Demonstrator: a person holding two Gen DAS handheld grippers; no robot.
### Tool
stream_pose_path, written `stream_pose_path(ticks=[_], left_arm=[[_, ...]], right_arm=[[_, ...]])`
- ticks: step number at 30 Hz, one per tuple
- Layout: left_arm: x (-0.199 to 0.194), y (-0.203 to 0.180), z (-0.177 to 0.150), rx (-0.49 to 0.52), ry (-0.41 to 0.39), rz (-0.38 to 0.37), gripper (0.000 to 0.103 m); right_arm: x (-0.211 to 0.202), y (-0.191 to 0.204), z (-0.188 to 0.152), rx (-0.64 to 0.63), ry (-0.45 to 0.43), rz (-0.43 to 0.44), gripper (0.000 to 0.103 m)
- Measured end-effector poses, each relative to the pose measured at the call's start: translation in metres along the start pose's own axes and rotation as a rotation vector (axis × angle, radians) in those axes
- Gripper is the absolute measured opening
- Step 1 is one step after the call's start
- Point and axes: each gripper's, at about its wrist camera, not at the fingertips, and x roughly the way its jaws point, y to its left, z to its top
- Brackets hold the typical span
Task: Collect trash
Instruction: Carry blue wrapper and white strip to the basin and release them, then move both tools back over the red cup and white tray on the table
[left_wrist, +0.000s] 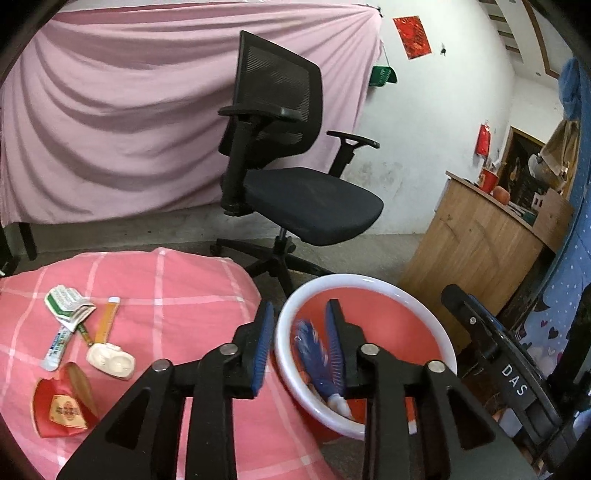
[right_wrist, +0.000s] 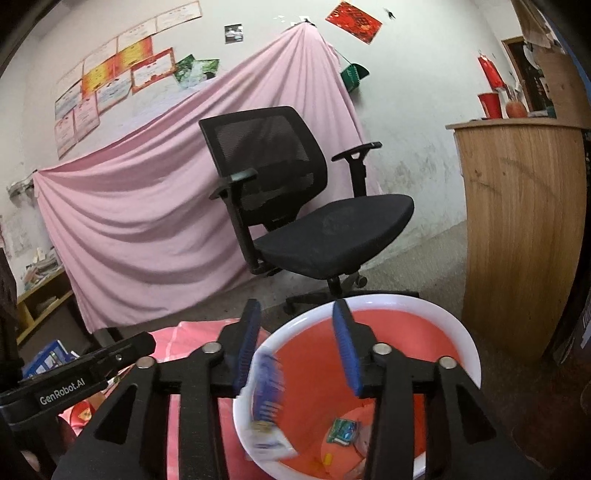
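Observation:
A red bin with a white rim (left_wrist: 413, 299) (right_wrist: 454, 325) stands beside the pink checked bed (left_wrist: 177, 295). A blue-and-white wrapper (left_wrist: 317, 354) (right_wrist: 267, 391) is blurred, in the air over the bin, between the jaws but not gripped. Small trash (right_wrist: 343, 432) lies at the bin's bottom. My left gripper (left_wrist: 299, 347) is open above the bin's left rim. My right gripper (right_wrist: 299, 350) is open over the bin. On the bed lie a green-white packet (left_wrist: 68, 302), a tube (left_wrist: 57, 347), an orange stick (left_wrist: 107, 321), a white case (left_wrist: 110, 360) and a red box (left_wrist: 62, 410).
A black office chair (left_wrist: 295, 177) (right_wrist: 306, 206) stands behind the bin on the concrete floor. A wooden cabinet (left_wrist: 476, 236) (right_wrist: 521, 229) is at the right. A pink sheet (left_wrist: 129, 122) hangs along the back wall.

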Motion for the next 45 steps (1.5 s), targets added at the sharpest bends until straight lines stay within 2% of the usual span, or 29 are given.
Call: stream_pose_path(ticks=[3, 5, 7, 8, 9, 10, 11, 12, 14, 15, 16, 17, 24, 30, 34, 39, 45], left_arm=[[-0.011, 0.007, 0.002, -0.016, -0.028, 0.011, 0.036], [-0.019, 0.013, 0.004, -0.020, -0.049, 0.027, 0.038], [-0.027, 0.020, 0.005, -0.024, -0.071, 0.046, 0.040], [-0.032, 0.024, 0.005, -0.028, -0.083, 0.057, 0.044], [-0.037, 0.028, 0.006, -0.034, -0.097, 0.070, 0.051], [-0.042, 0.032, 0.006, -0.040, -0.111, 0.081, 0.056], [-0.049, 0.037, 0.006, -0.050, -0.131, 0.095, 0.065], [-0.055, 0.042, 0.006, -0.060, -0.151, 0.111, 0.078], [-0.068, 0.054, 0.004, -0.079, -0.195, 0.142, 0.095], [-0.074, 0.059, 0.003, -0.087, -0.219, 0.159, 0.099], [-0.080, 0.064, 0.000, -0.095, -0.248, 0.177, 0.100], [-0.087, 0.069, -0.001, -0.100, -0.274, 0.196, 0.100], [-0.116, 0.099, -0.018, -0.084, -0.335, 0.325, 0.100], [-0.137, 0.107, -0.036, -0.029, -0.386, 0.432, 0.101], [-0.149, 0.115, -0.047, -0.018, -0.409, 0.472, 0.101], [-0.157, 0.133, -0.055, -0.054, -0.409, 0.491, 0.101], [-0.171, 0.143, -0.064, -0.049, -0.410, 0.525, 0.101]], right_arm=[[-0.003, 0.009, 0.001, -0.024, -0.024, 0.009, 0.045], [-0.006, 0.014, 0.002, -0.039, -0.046, 0.014, 0.052], [-0.010, 0.021, 0.003, -0.056, -0.077, 0.023, 0.053], [-0.012, 0.024, 0.004, -0.063, -0.091, 0.028, 0.057], [-0.013, 0.027, 0.004, -0.067, -0.104, 0.032, 0.061], [-0.014, 0.030, 0.005, -0.069, -0.113, 0.035, 0.071], [-0.015, 0.033, 0.005, -0.070, -0.129, 0.042, 0.078], [-0.017, 0.037, 0.005, -0.073, -0.143, 0.047, 0.079], [-0.018, 0.045, 0.004, -0.086, -0.163, 0.051, 0.089], [-0.018, 0.049, 0.004, -0.092, -0.168, 0.052, 0.093], [-0.019, 0.053, 0.004, -0.098, -0.177, 0.057, 0.101], [-0.020, 0.057, 0.003, -0.103, -0.188, 0.063, 0.103], [-0.027, 0.083, -0.003, -0.156, -0.246, 0.121, 0.103], [-0.032, 0.101, -0.008, -0.186, -0.271, 0.173, 0.103], [-0.035, 0.110, -0.009, -0.187, -0.292, 0.202, 0.103], [-0.039, 0.122, -0.015, -0.203, -0.311, 0.225, 0.103], [-0.040, 0.138, -0.021, -0.231, -0.319, 0.258, 0.103]])
